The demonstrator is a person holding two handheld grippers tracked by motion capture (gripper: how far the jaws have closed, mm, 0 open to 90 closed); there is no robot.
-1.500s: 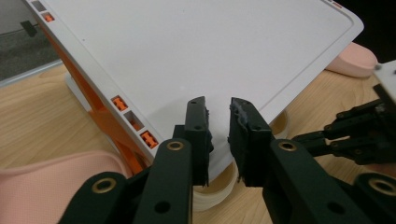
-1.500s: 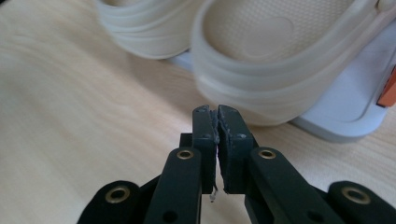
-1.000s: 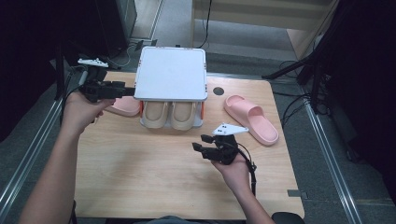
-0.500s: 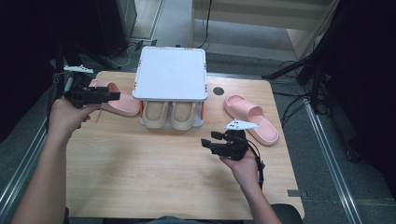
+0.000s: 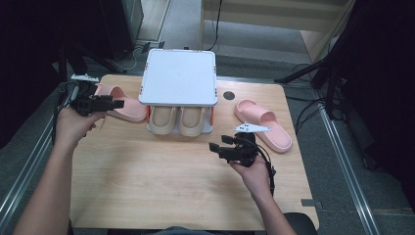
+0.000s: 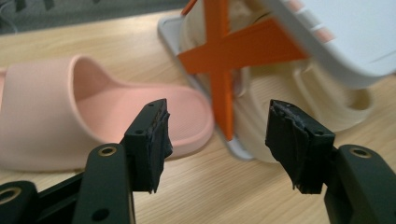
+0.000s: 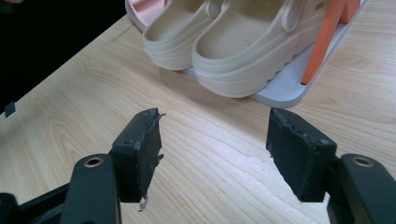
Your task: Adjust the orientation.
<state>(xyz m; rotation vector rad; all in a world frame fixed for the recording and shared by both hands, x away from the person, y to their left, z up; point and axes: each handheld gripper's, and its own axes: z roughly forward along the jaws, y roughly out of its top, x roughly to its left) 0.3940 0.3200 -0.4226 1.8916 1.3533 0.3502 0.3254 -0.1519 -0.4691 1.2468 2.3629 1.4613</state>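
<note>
Two grippers stand wide apart with nothing in them: the left gripper hangs just above the pink slipper at the far left, beside the shoe rack. The right gripper, whose jaws have just been opening, waits over bare table. Bring the left one down slowly, put its jaws around the slipper's side edge, and squeeze firmly so it does not slip.

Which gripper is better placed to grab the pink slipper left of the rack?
Left. The left gripper hangs right over that pink slipper, jaws open; the right gripper is beyond the rack.
</note>
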